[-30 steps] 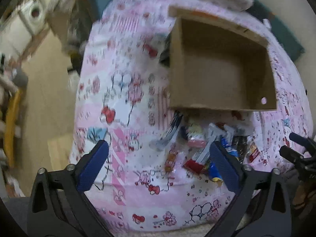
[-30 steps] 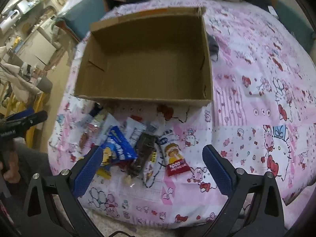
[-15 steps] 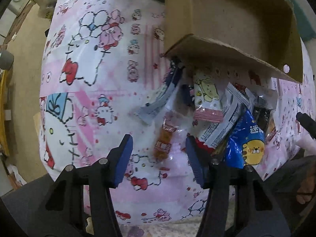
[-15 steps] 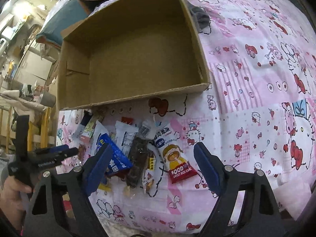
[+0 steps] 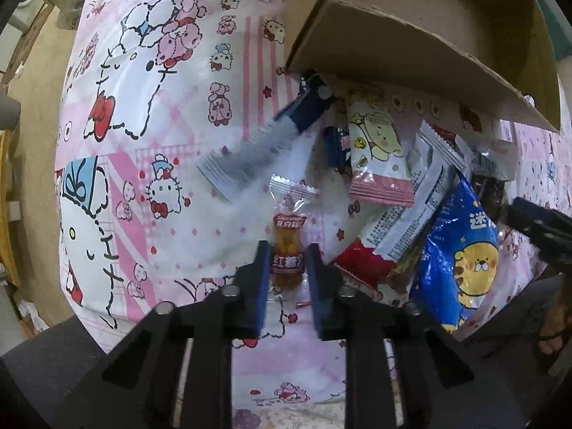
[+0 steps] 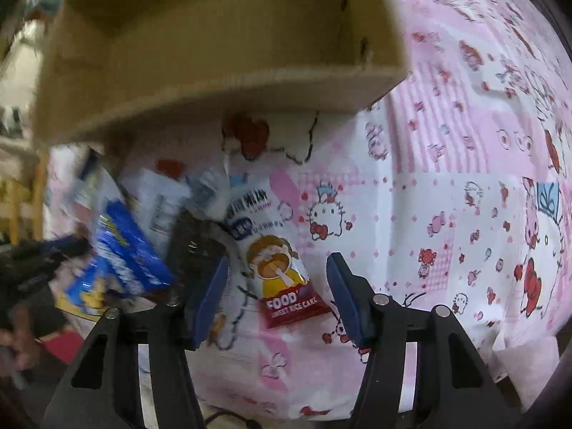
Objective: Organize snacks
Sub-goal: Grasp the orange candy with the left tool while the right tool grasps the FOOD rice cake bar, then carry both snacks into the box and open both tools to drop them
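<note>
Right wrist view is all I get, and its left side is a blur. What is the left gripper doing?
Observer: The left gripper is shut on a brown candy packet lying on the cloth.
Operator: Anything crowding that candy?
Observer: A white packet with a red end lies close on its right, the red end nearest the gripper.
Operator: What sits nearest the box on that side?
Observer: A packet with a yellow cartoon dog, its top just under the near wall of the cardboard box.
</note>
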Action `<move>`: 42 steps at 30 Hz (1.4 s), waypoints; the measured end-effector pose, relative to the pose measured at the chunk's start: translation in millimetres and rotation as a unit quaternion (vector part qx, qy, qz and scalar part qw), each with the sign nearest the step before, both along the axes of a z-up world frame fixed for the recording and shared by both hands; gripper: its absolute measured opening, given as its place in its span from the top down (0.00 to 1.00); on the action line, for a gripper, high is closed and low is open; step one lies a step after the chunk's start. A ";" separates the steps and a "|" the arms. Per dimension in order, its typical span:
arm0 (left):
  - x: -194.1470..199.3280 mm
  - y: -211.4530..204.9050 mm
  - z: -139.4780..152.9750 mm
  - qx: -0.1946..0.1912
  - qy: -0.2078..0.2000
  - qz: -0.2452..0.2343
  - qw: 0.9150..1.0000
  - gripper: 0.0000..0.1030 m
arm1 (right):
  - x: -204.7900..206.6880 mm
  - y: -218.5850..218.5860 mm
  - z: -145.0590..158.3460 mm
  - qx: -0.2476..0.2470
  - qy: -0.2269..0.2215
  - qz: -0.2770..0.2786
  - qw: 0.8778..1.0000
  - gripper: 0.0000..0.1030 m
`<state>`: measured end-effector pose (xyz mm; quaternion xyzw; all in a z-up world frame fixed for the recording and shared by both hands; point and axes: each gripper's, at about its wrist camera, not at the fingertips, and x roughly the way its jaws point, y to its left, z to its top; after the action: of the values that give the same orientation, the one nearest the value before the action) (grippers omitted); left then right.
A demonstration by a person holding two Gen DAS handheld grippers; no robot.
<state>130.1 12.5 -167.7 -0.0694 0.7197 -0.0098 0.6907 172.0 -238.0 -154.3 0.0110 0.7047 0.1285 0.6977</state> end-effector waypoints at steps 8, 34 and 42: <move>-4.0 1.7 17.2 -0.014 -0.013 0.006 1.000 0.88 | -0.8 5.2 -12.0 -0.032 -0.007 0.028 0.999 0.64; -28.7 33.9 83.7 -0.017 -0.099 0.042 0.994 0.88 | -57.7 -18.5 90.2 0.052 -0.088 -0.029 0.994 0.69; -4.1 26.7 137.7 -0.005 -0.187 0.037 0.982 0.88 | -43.5 2.8 154.2 0.054 -0.196 0.008 0.979 0.69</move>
<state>126.0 39.3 -30.0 -0.0961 0.5752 -0.0009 0.8124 128.5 -235.2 -0.1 0.0180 0.5463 0.1717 0.8196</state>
